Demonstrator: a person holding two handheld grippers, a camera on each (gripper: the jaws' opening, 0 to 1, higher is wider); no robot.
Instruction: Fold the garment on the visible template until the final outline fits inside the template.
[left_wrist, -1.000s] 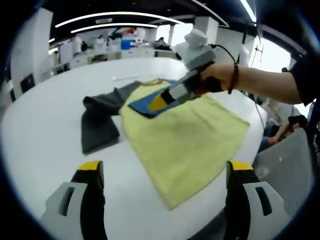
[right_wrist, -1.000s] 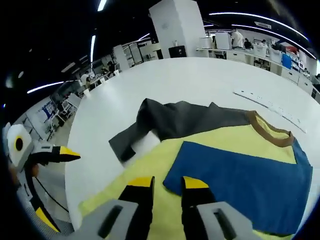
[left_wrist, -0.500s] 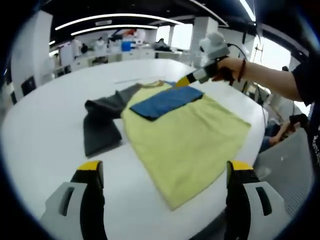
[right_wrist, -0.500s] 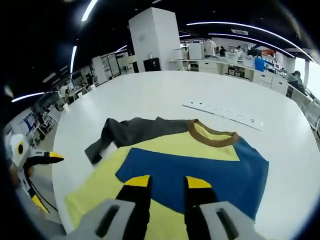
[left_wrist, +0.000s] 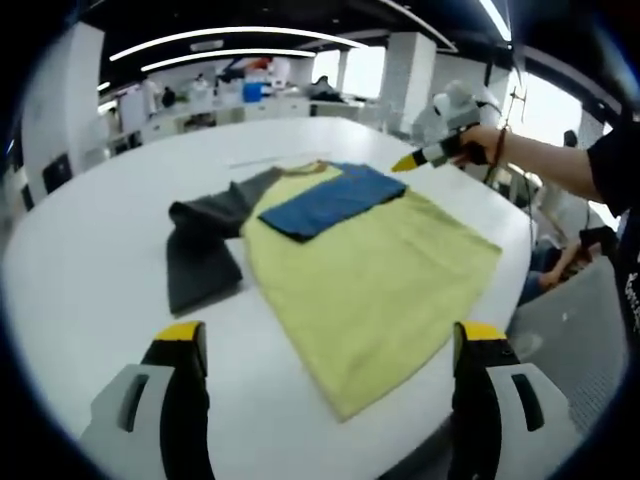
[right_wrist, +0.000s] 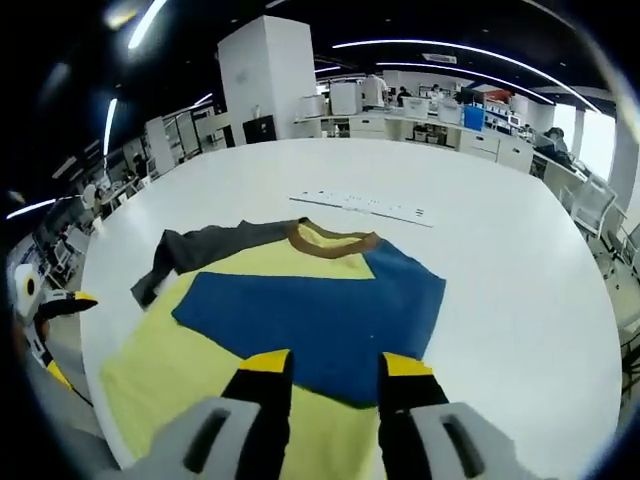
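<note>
Big white table (left_wrist: 90, 260) first: it carries everything. The garment, a yellow T-shirt (left_wrist: 370, 270), lies flat near centre of the left gripper view, hem corner toward 6 o'clock, brown collar (right_wrist: 335, 238) at 12 in the right gripper view. Blue sleeve (right_wrist: 320, 310) is folded in across the chest; grey sleeve (left_wrist: 200, 250) is out at 9 o'clock, crumpled and partly doubled on itself. White strip (right_wrist: 360, 207) w/ markings sits just past the collar, apart from it. No template outline that I can pick out under the cloth.

Your left gripper (left_wrist: 330, 345): jaws spread wide, nothing btwn them, low over the table edge at 6. Your right gripper (right_wrist: 330, 365): jaws slightly apart w/ a narrow gap, nothing pinched, above the blue sleeve's near edge; it's at 1–2 o'clock in the left gripper view (left_wrist: 425, 157), beyond the shirt.

Likely next: grey sleeve fold, judging by what's left out.

Risks:
- Grab the grey sleeve by its crumpled top layer and you'll prob drag only that layer; fold ends lumpy, outline too wide.
- Pinch too deep and you take the yellow body too; whole shirt slides.
- Hem sits near the table edge, so a pull toward you could tip it over.
- Brushing the blue sleeve may undo it.
</note>
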